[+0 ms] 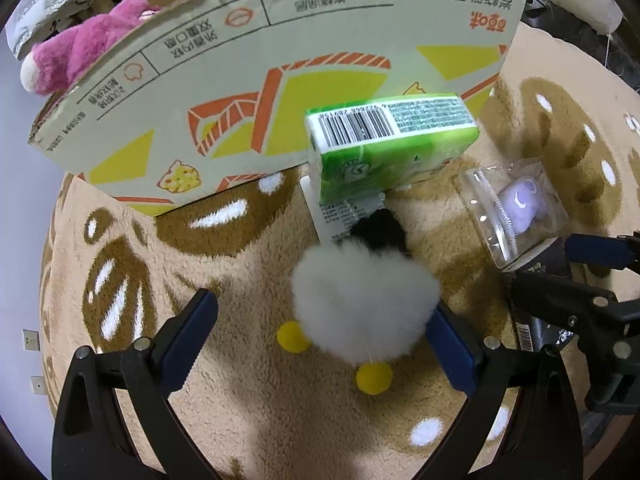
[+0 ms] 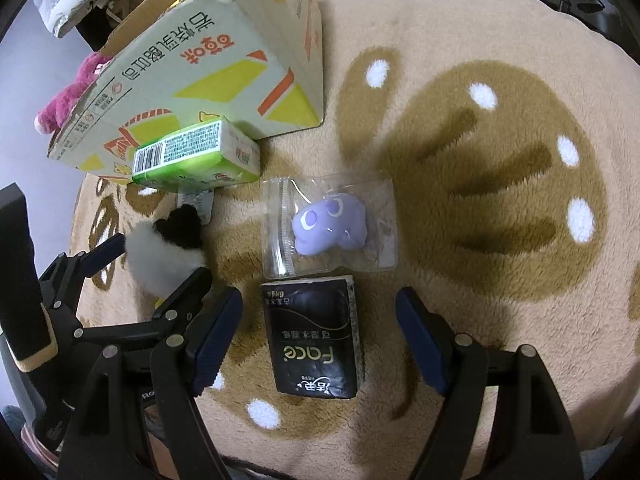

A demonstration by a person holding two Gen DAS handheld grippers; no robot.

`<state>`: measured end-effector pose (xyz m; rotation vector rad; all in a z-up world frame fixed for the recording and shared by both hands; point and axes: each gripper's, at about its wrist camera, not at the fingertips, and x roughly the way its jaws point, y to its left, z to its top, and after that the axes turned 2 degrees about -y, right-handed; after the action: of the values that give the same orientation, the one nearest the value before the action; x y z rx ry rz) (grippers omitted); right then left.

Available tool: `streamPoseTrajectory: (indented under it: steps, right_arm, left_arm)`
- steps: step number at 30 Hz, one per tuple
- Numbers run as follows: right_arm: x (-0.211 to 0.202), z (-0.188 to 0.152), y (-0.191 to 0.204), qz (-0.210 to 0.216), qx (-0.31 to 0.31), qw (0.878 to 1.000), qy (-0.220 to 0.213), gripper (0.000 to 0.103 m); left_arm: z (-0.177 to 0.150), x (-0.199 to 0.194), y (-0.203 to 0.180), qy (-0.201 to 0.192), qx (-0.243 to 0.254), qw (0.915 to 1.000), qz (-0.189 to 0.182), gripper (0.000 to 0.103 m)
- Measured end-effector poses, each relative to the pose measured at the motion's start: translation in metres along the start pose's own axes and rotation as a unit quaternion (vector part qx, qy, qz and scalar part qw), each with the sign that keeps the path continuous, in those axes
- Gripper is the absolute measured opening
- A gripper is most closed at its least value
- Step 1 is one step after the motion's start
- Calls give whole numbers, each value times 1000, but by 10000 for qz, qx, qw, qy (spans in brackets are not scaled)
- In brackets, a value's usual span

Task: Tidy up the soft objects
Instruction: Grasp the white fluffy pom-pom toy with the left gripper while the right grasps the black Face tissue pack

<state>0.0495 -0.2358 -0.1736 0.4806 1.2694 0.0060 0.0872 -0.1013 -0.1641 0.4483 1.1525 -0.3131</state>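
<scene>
A fluffy white plush (image 1: pixel 362 304) with a black top and yellow feet lies on the rug between the open fingers of my left gripper (image 1: pixel 326 336); it also shows in the right wrist view (image 2: pixel 164 252). A green tissue pack (image 1: pixel 390 144) (image 2: pixel 196 156) leans against the cardboard box (image 1: pixel 248 80) (image 2: pixel 208 64). A pink plush (image 1: pixel 76 48) lies in the box. A black tissue pack (image 2: pixel 314 336) lies between the open fingers of my right gripper (image 2: pixel 318 340). A purple soft toy in a clear bag (image 2: pixel 330 226) (image 1: pixel 520 200) lies just beyond it.
Everything lies on a beige and brown fleece rug (image 2: pixel 480 160). The left gripper's frame (image 2: pixel 120 320) is close beside my right gripper's left finger. Clutter and white bags (image 1: pixel 48 4) sit behind the box.
</scene>
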Motion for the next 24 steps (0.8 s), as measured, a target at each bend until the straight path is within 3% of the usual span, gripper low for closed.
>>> streamPoseTrajectory:
  steps: [9, 13, 18, 24]
  right_arm:
    - [4, -1, 3, 14, 24, 10000, 20, 83]
    - [5, -2, 3, -116, -19, 9999, 29, 75]
    - [3, -3, 1, -168, 5, 9999, 11, 65]
    - [-1, -4, -3, -172, 66, 9998, -61, 53]
  left_arm:
    - [4, 7, -5, -73, 73, 9999, 86, 98]
    - [6, 6, -12, -141, 112, 9998, 45, 96]
    - [7, 3, -21, -208, 204, 9994, -201, 76]
    - [9, -3, -28, -178, 175, 9978, -614, 40]
